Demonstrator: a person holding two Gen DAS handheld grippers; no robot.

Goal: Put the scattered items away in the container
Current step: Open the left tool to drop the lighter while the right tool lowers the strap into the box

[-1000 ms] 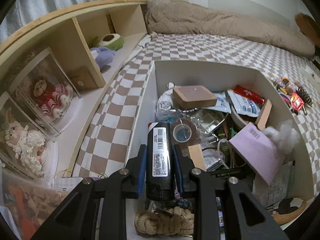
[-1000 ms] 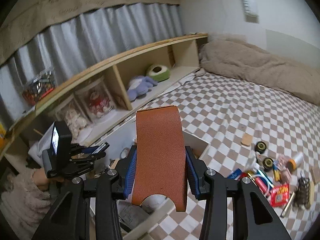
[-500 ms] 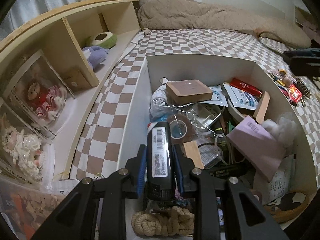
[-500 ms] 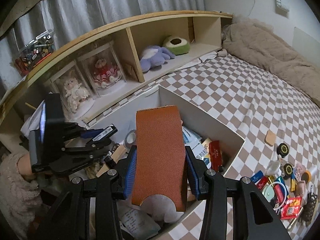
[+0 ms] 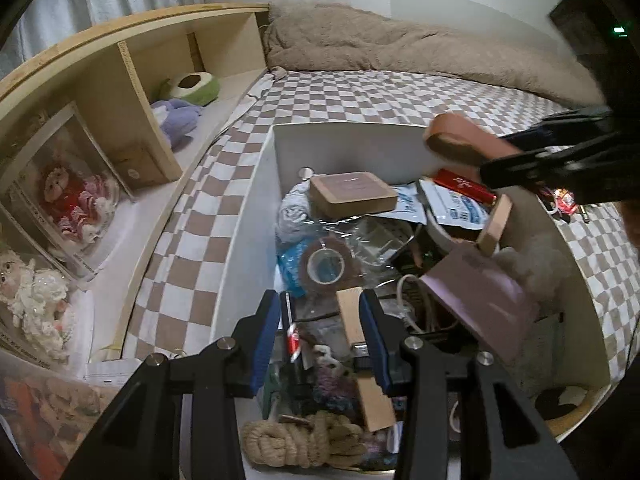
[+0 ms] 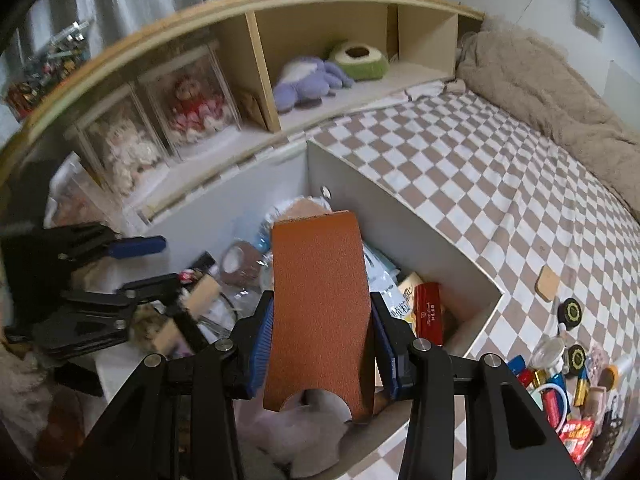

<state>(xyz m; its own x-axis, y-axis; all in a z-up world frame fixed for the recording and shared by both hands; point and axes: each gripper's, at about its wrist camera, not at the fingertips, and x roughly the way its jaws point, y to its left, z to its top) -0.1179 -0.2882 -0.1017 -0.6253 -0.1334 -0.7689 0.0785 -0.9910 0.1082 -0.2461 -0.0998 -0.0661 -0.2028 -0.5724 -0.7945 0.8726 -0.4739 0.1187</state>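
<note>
A: Since the earlier frame, the black barcoded bottle has been let go by the left hand-held gripper [image 5: 322, 334]; its jaws are opening, apart, with nothing pressed between them.

B: And where is the container?

A: The white container [image 5: 256, 216] is set on the checkered bed [image 6: 480, 168], crowded with a tape roll [image 5: 326, 266] and a rope coil [image 5: 304, 440].

B: The right side?

A: The right hand-held gripper [image 6: 320, 342] is clamped on an orange-brown leather piece [image 6: 320, 304], held above the container; small scattered items [image 6: 560, 384] are seen beside it on the bed.
</note>
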